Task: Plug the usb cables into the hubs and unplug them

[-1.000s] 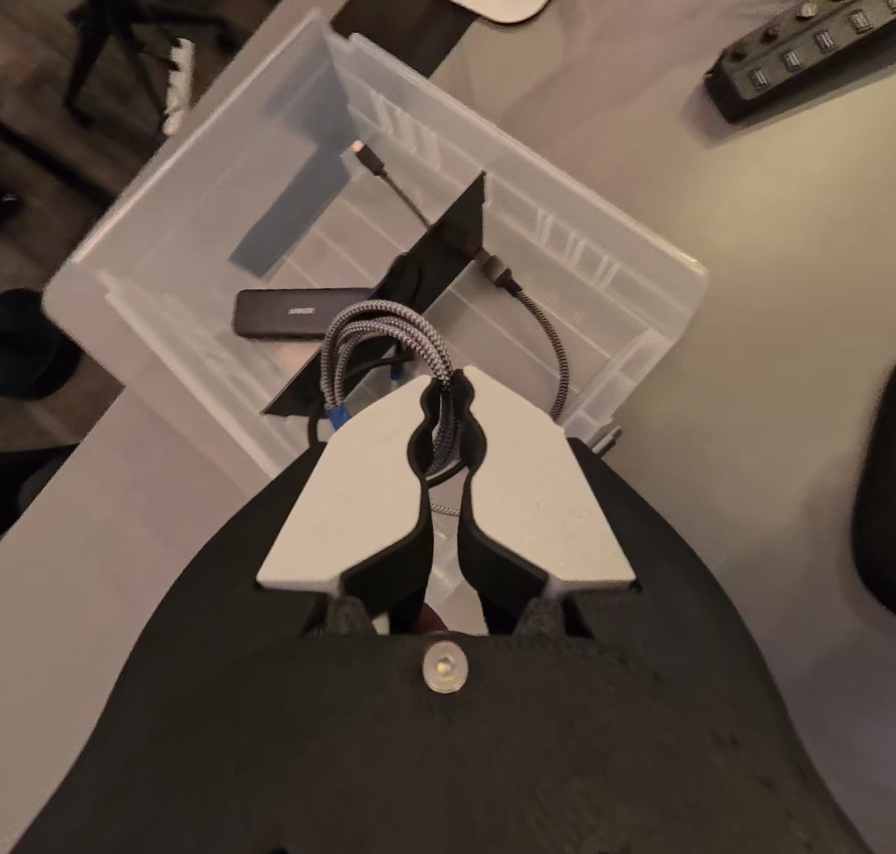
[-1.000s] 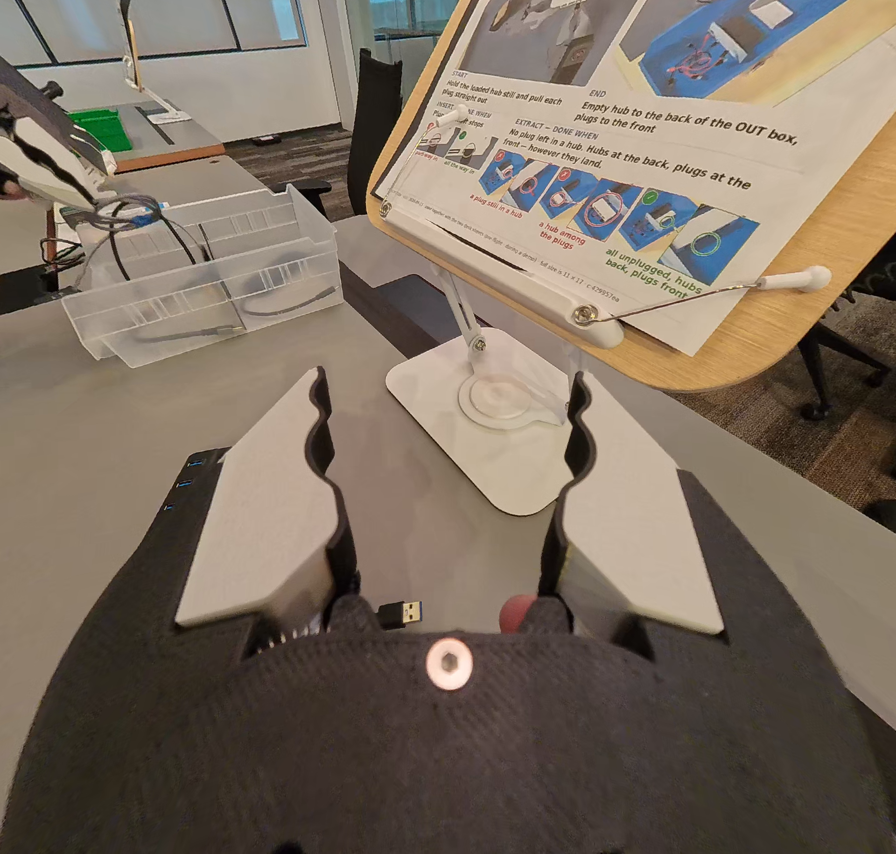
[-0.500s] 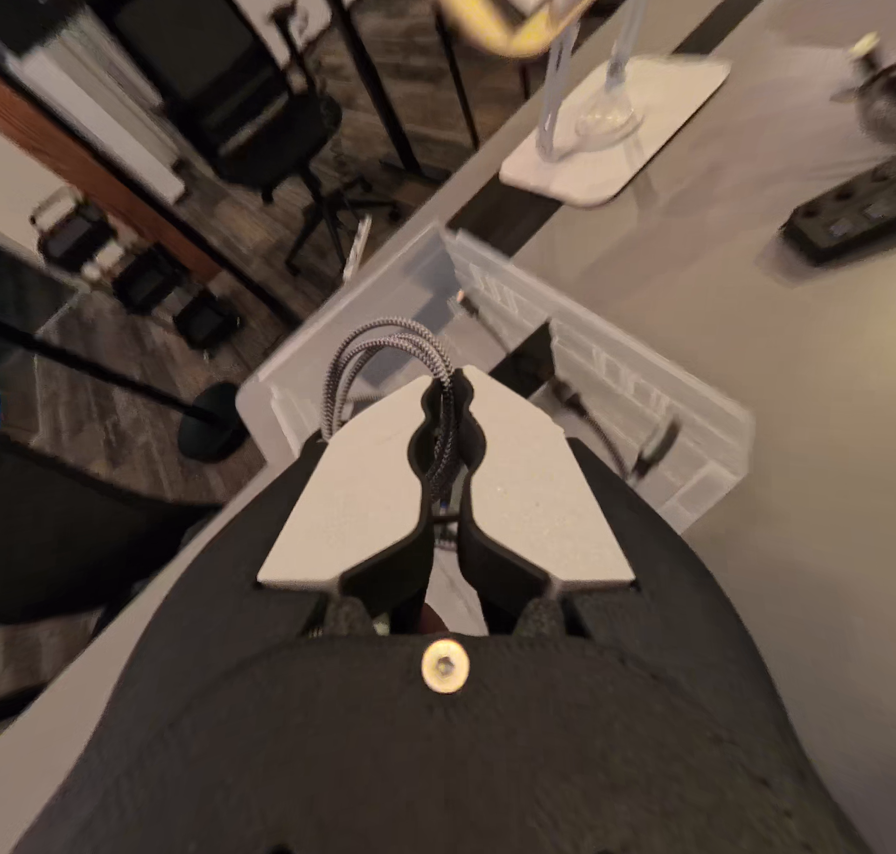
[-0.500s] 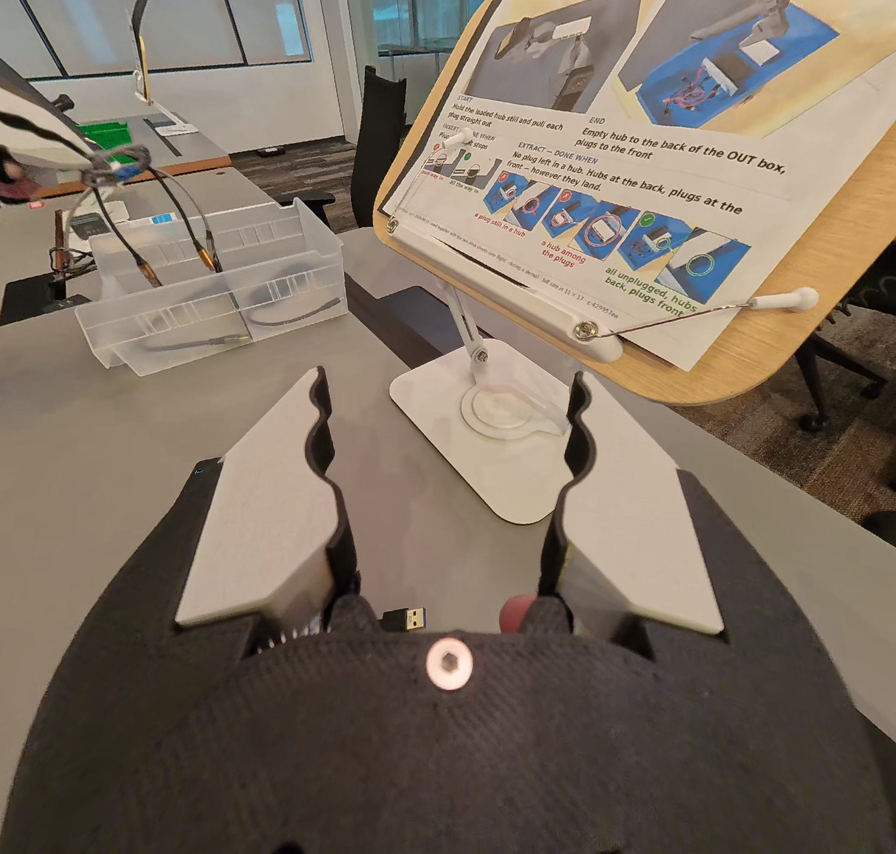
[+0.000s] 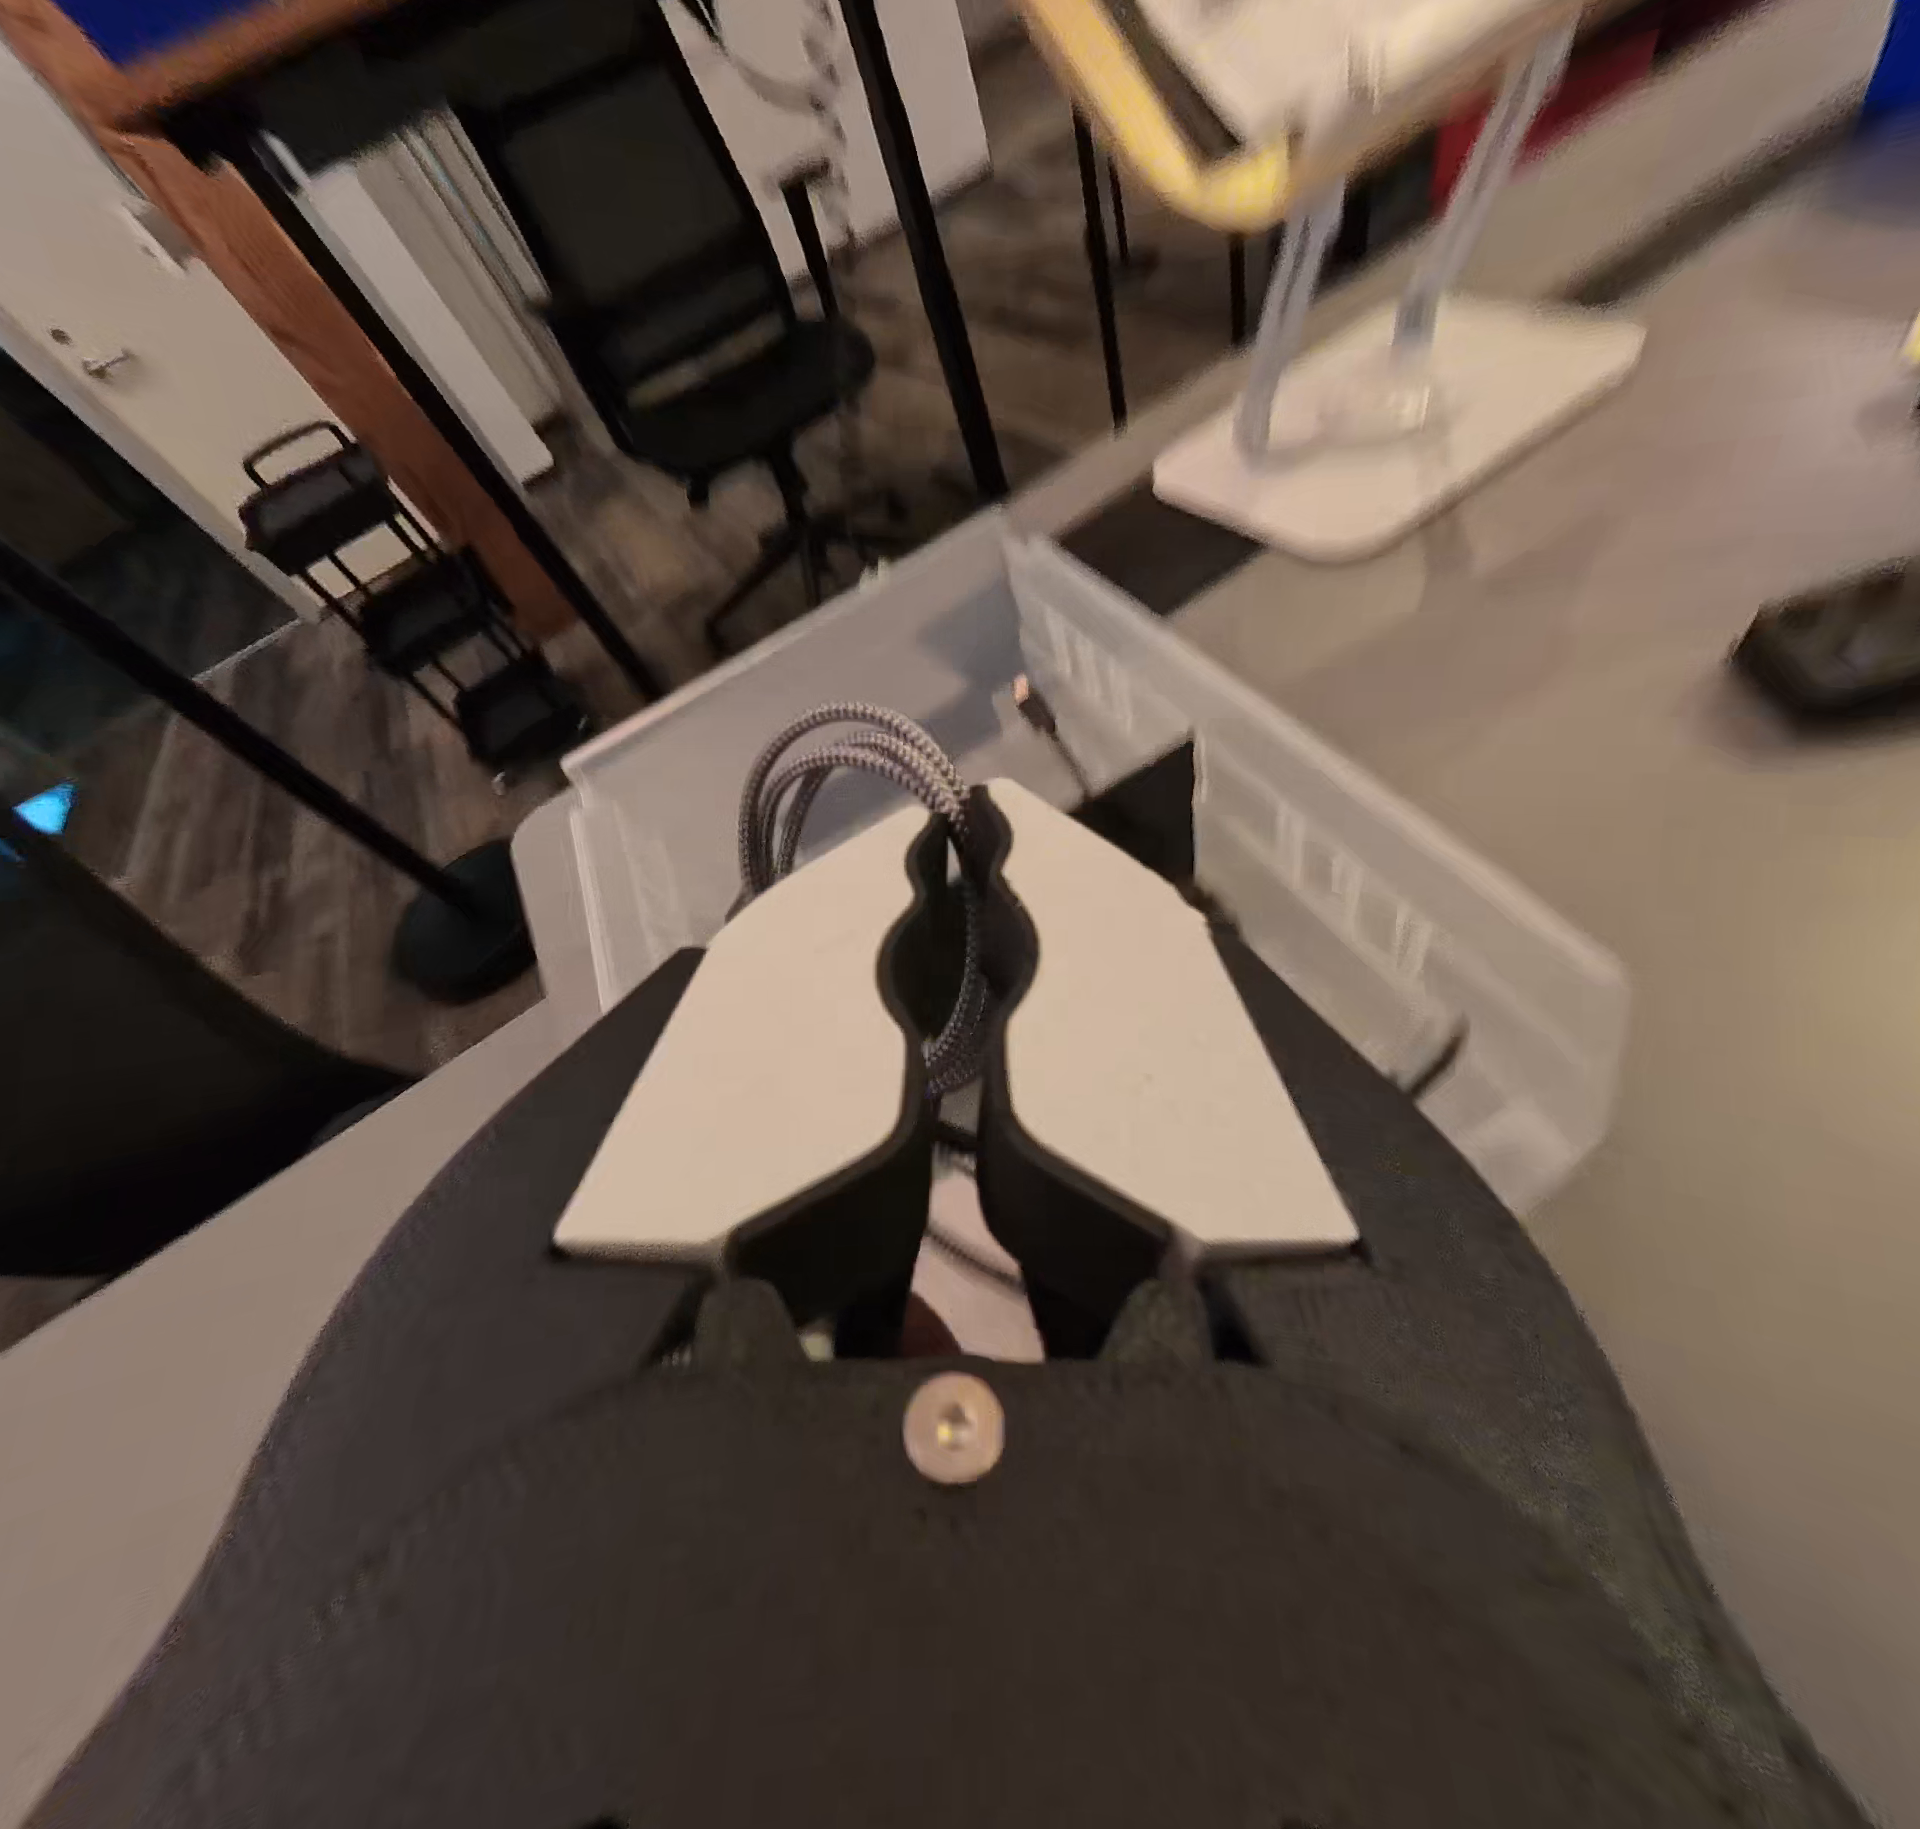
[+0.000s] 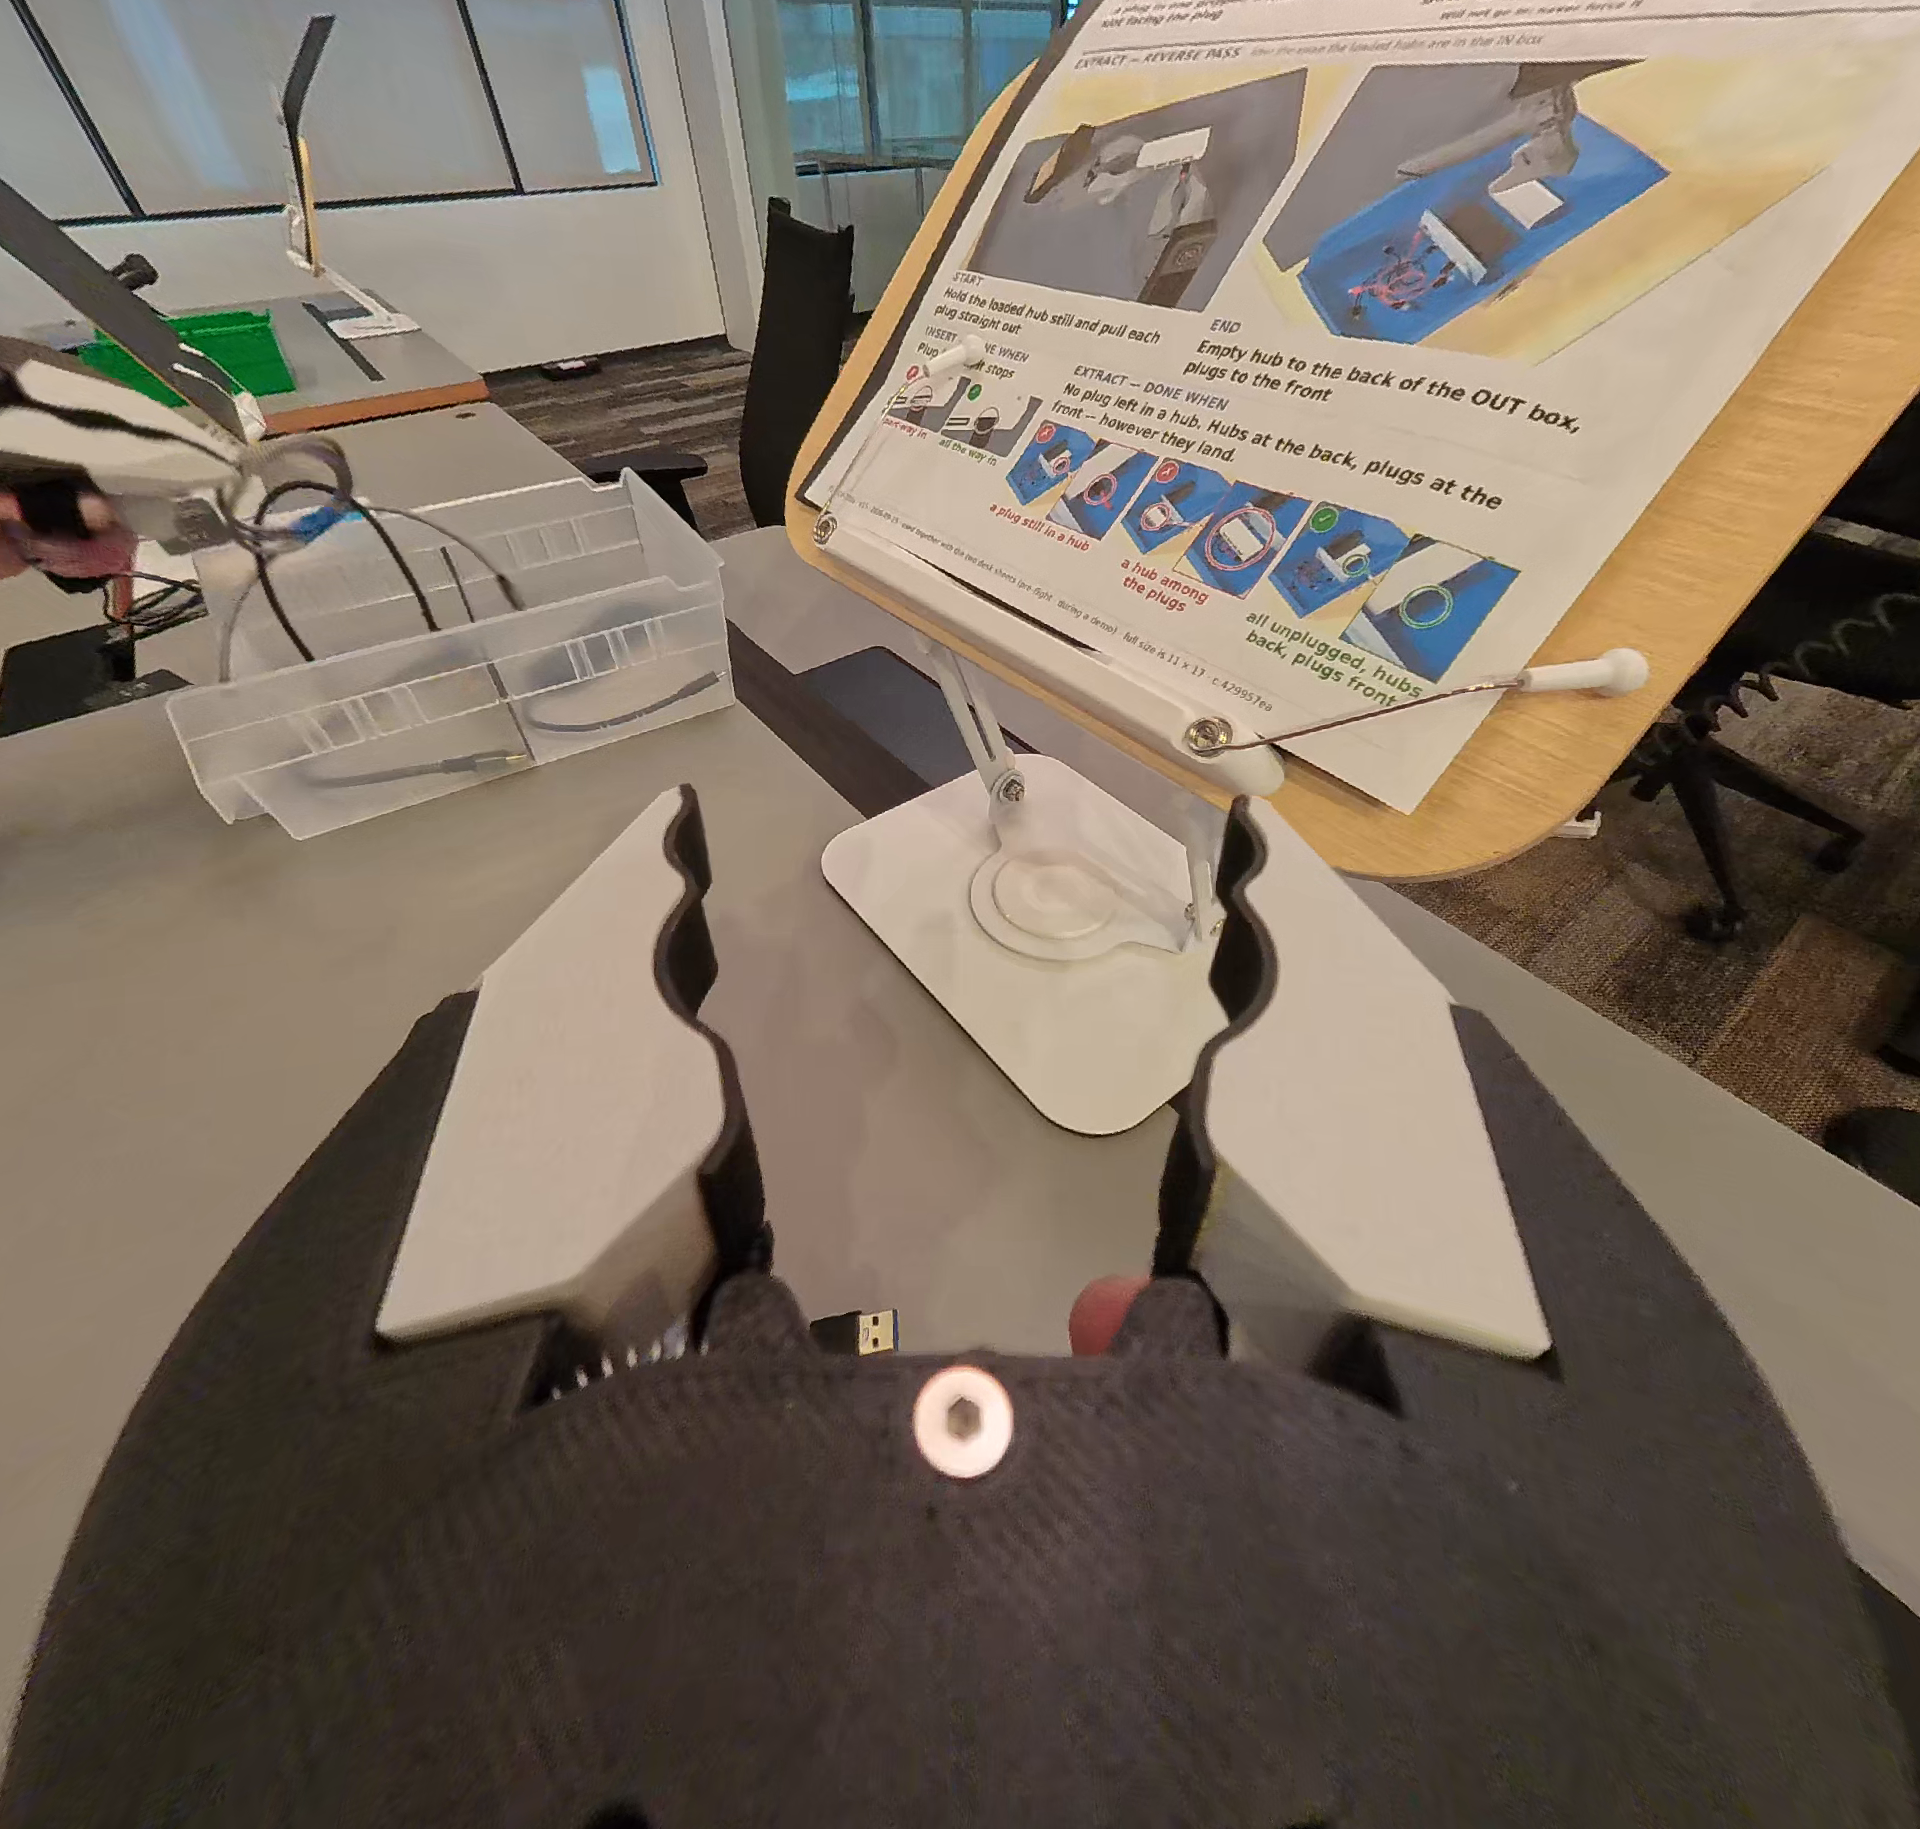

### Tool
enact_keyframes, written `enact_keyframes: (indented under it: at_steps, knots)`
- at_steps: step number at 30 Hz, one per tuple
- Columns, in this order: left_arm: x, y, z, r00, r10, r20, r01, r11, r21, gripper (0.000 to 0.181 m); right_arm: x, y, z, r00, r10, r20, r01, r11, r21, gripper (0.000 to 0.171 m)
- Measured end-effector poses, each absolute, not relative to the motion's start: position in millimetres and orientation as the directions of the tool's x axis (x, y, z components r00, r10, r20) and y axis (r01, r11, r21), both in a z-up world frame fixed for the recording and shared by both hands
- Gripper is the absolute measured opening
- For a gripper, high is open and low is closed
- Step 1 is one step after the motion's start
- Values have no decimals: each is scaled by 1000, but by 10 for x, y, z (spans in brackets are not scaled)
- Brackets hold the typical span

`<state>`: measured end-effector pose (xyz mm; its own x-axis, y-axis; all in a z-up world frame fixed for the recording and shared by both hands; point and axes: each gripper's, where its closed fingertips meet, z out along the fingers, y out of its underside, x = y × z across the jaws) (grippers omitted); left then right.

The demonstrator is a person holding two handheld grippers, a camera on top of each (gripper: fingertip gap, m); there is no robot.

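Left hand-held gripper (image 5: 961, 823) clamps a bundle of braided USB cables (image 5: 831, 751) above the clear bin (image 5: 1351, 896); three strands, perhaps. Limp and light: better gripped at the rigid plug. Right hand-held gripper (image 6: 961, 906) gapes wide, empty, over the counter (image 6: 260, 948); one USB plug (image 6: 857, 1330) beneath

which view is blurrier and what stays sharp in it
Left wrist view: motion blur smears the stand, bin and floor, but the left gripper and its braided cable stay fairly sharp. Right wrist view: mostly crisp, with wide-angle bending at the edges; only the far left gripper there is blurred.
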<state>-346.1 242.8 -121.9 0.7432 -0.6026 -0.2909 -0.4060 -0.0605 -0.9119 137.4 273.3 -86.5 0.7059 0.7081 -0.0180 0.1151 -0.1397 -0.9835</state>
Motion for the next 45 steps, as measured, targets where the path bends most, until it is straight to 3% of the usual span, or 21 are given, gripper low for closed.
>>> enact_keyframes:
  at_steps: [4,6,8,10,12,14,17,22,26,28,30,34,37,40,45]
  knots:
    - [-3417,2351,-841,780,-604,-165,-195,17,-981,5,1340,2726,-875,701,713,-17,119,-141,-983,97]
    - [-3514,2523,-1268,803,-573,-164,-297,-147,-944,3,1315,2724,-888,697,717,-18,123,-144,-982,97]
    - [-3513,2524,-1522,794,-584,-168,-329,-182,-926,2,1304,2713,-878,694,720,-13,126,-140,-982,97]
    - [-3460,2482,-1279,811,-567,-146,-246,-105,-964,2,1322,2710,-850,699,715,-6,126,-132,-983,97]
    - [-3470,2523,-1159,821,-571,9,-86,-139,-987,3,1337,2712,-834,699,714,-14,115,-132,-985,97]
    - [-3537,2560,-1233,854,-516,-68,-156,-129,-979,3,1346,2712,-838,700,714,-18,112,-135,-985,97]
    - [-3591,2553,-1547,861,-506,-47,-204,-259,-944,3,1355,2710,-826,700,714,-16,112,-132,-985,97]
    - [-3445,2504,-1858,829,-507,-236,-419,-284,-863,3,1365,2711,-813,702,712,-17,108,-130,-986,96]
    - [-3275,2407,-2233,768,-585,-262,-555,-404,-727,10,1316,2702,-834,696,718,-10,121,-130,-984,96]
    - [-3274,2408,-2225,739,-584,-336,-608,-364,-706,22,1306,2695,-828,694,720,-5,125,-128,-984,97]
    - [-3226,2370,-2124,744,-606,-282,-568,-350,-745,32,1320,2695,-818,696,718,-4,124,-126,-984,97]
    - [-3437,2375,-1867,766,-558,-320,-559,-331,-760,35,1381,2705,-789,704,710,-12,108,-124,-986,96]
    - [-3717,2478,-1840,720,-501,-480,-675,-344,-653,24,1394,2710,-788,705,709,-16,103,-125,-987,96]
    - [-3869,2616,-1947,568,-521,-637,-823,-360,-440,22,1359,2705,-802,701,713,-12,111,-126,-986,96]
    - [-3977,2852,-2211,391,-622,-679,-910,-371,-185,24,1301,2686,-800,695,719,1,125,-120,-985,96]
